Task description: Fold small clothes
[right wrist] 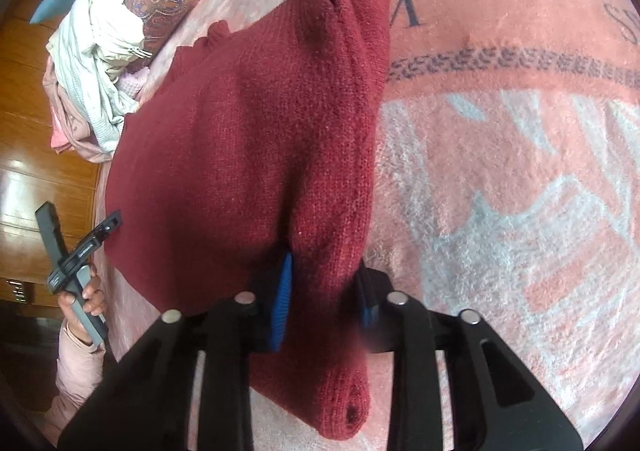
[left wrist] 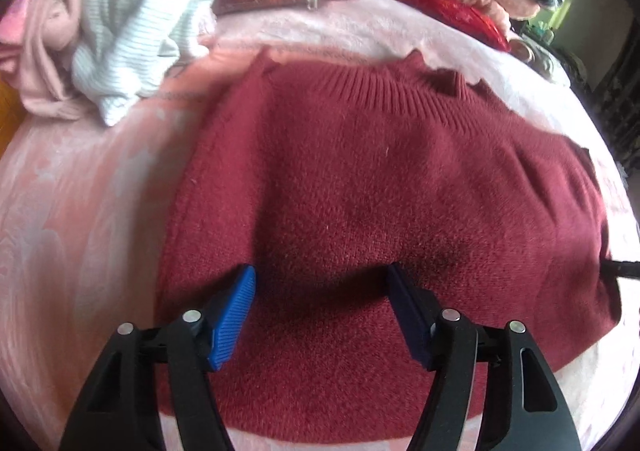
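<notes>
Where wooden floor (right wrist: pixel 44 179) borders, pink blanket (right wrist: pixel 500 179); left gripper (left wrist: pixel 320 291) spread, right gripper (right wrist: pixel 324 291) pinching sweater (right wrist: pixel 248 139).

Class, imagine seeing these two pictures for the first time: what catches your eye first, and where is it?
A dark red sweater fills the middle, spread on a pink blanket. The right gripper pinches a raised fold of it, while the left gripper hangs open over it. A heap of pale clothes sits at the blanket's far edge.

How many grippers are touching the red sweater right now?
1. The right gripper is shut on a fold of the red sweater at its near edge. The left gripper hovers open above the sweater's lower part, apparently not touching.
</notes>
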`<state>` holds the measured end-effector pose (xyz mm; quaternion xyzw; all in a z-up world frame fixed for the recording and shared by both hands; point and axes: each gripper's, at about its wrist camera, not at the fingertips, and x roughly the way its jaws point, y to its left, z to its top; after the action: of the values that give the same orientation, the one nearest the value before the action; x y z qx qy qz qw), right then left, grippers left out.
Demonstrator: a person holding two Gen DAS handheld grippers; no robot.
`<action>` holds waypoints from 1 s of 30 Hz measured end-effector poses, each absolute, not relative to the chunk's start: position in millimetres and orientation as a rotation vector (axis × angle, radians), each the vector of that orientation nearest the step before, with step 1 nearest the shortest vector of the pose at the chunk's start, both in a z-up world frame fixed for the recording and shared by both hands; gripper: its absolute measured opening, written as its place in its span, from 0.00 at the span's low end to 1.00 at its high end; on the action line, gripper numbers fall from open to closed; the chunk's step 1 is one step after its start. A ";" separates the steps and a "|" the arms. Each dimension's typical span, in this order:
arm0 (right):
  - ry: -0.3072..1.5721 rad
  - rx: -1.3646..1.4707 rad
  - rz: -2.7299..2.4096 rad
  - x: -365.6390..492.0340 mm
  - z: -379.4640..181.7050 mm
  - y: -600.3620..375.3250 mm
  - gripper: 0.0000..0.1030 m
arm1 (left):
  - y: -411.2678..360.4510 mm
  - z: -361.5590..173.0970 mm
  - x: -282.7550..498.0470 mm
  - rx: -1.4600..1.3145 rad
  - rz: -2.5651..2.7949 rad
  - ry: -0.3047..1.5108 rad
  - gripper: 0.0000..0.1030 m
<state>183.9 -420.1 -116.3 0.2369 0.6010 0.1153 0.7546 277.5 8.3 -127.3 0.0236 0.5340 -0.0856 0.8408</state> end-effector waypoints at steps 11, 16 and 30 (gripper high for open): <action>1.299 0.413 0.163 187.9 -65.8 -389.6 0.18 | 10.6 -126.7 285.4 0.030 -0.209 1.197 0.67; 1.236 0.375 0.231 198.6 -21.2 -353.5 0.18 | 16.1 -126.1 289.8 -0.020 -0.222 1.220 0.68; 1.317 0.171 0.402 243.8 -40.7 -188.5 0.17 | 34.5 -120.5 285.3 -0.125 -0.301 1.195 0.67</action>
<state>243.8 -188.5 -40.7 0.0787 0.6070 0.1854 0.7687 285.3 34.5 -120.5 -0.0584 0.5600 -0.1409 0.8143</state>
